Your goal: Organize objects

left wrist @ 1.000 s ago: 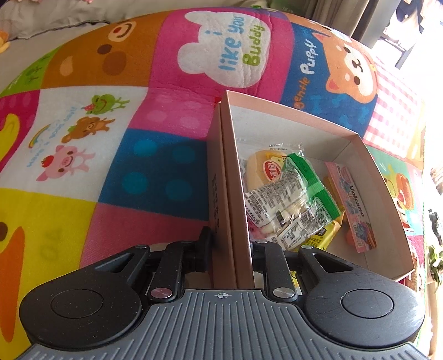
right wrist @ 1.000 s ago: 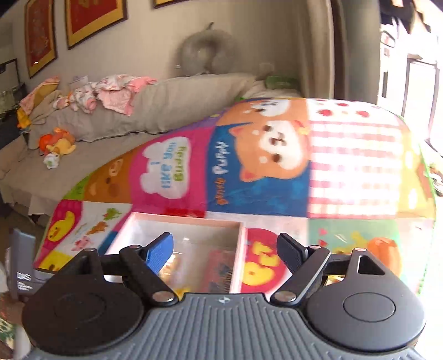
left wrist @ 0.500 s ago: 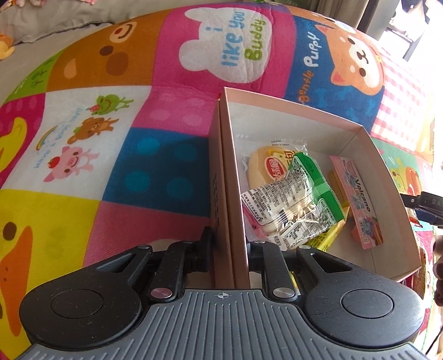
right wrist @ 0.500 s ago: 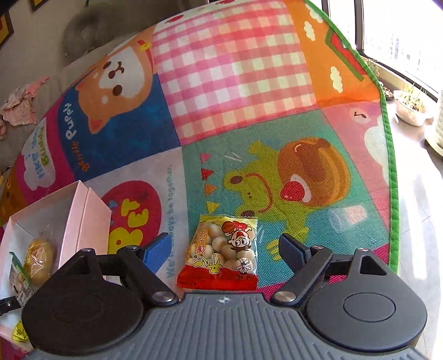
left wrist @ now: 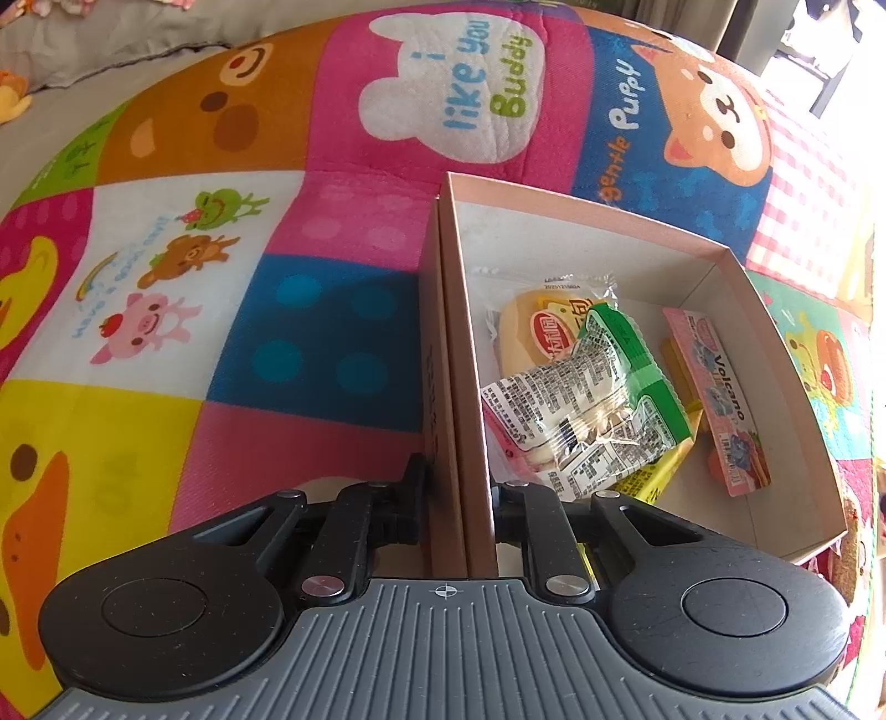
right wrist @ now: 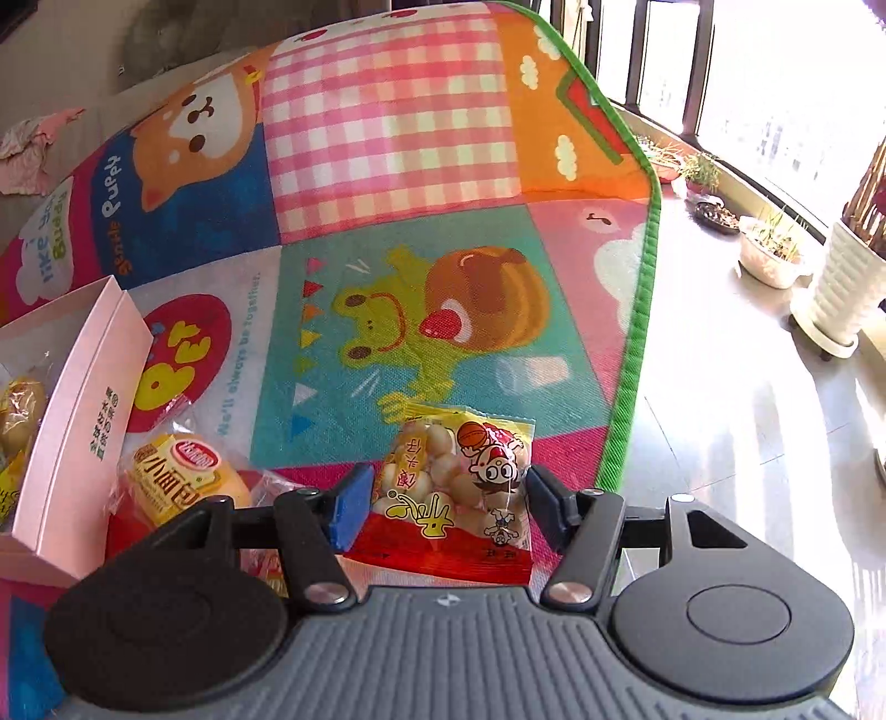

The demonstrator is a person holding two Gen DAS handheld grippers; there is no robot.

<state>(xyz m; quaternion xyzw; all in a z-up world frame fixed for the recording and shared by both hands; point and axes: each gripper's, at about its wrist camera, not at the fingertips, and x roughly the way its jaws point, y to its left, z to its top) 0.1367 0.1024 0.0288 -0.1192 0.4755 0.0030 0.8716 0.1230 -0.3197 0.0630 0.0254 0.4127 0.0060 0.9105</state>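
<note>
A pink cardboard box lies on the play mat and holds several snack packets: a bun packet, a green packet and a pink Volcano box. My left gripper is shut on the box's left wall. My right gripper is open, its fingers on either side of a red and yellow snack bag lying on the mat. The pink box shows at the left of the right wrist view, with another bun packet on the mat beside it.
The colourful cartoon play mat ends at a green border on the right. Beyond it is shiny floor with plant pots by a window. A grey cushion lies at the mat's far side.
My right gripper has swung from the box to the snack bag and come down around it. A second bun packet has come into view. My left gripper has kept its hold on the box wall.
</note>
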